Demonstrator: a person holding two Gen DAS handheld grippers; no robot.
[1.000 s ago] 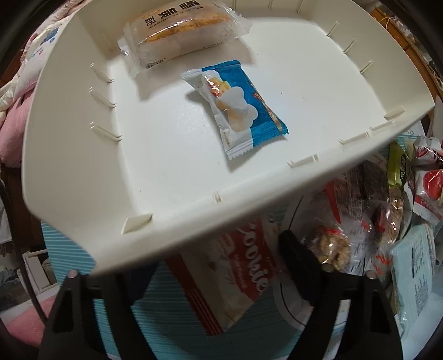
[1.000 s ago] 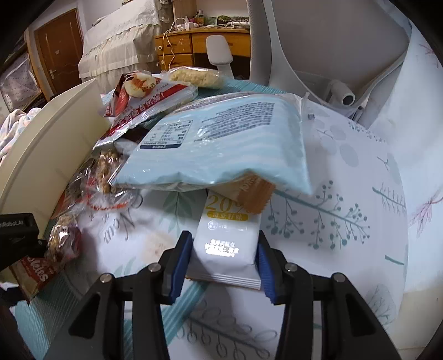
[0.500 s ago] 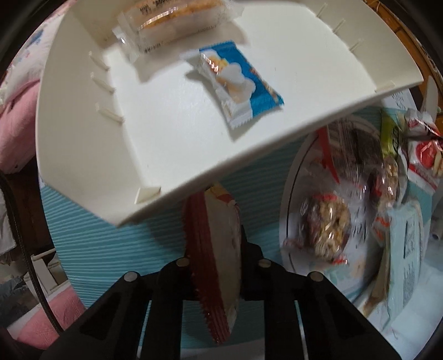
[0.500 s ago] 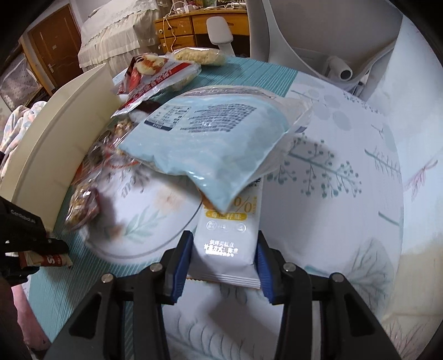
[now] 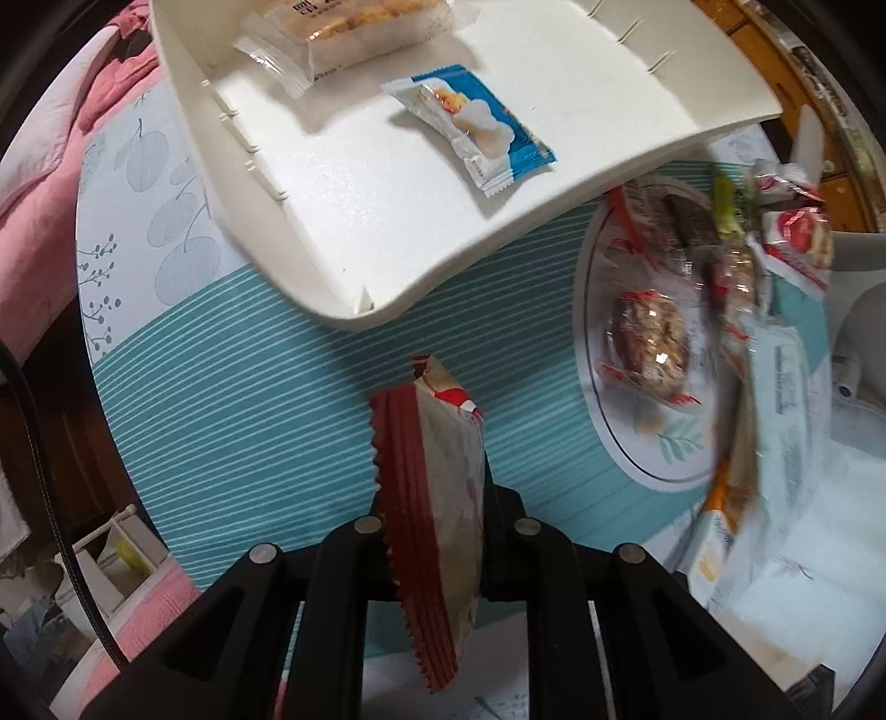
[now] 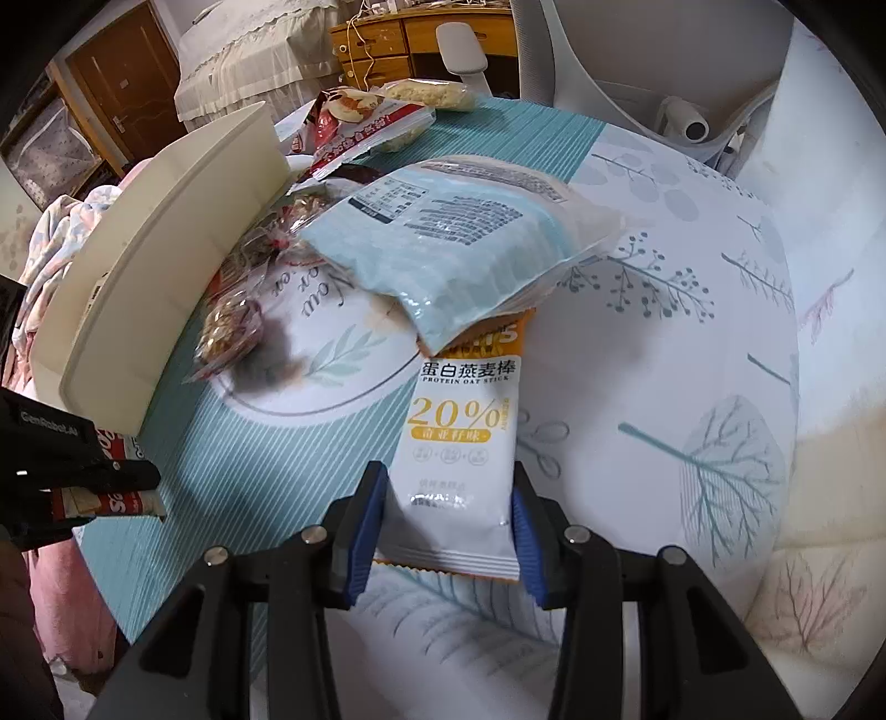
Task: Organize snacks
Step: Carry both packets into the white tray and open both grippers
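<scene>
My left gripper [image 5: 434,515] is shut on a red-and-white cookie packet [image 5: 437,498], held edge-up above the teal striped cloth. Beyond it lies the cream tray [image 5: 387,221] with a blue-and-white snack [image 5: 476,127] and a clear-wrapped cake [image 5: 343,22] inside. My right gripper [image 6: 448,520] is shut on a white and orange oat stick packet [image 6: 462,443], whose far end is still tucked under a pale blue bag [image 6: 459,243]. In the right wrist view the left gripper [image 6: 83,476] with its cookie packet [image 6: 119,501] shows at the left edge, beside the tray [image 6: 166,266].
A round plate [image 5: 637,432] to the right of the tray carries a pile of wrapped snacks, among them a nut cluster [image 5: 648,338] and red-and-white packets [image 5: 797,243]. A grey chair [image 6: 637,66] stands behind the table. Pink bedding [image 5: 39,221] lies beyond the table's left edge.
My left gripper shut on the cookie packet, lifted it from beside the tray and drew back. My right gripper pulled the oat stick further out from under the blue bag.
</scene>
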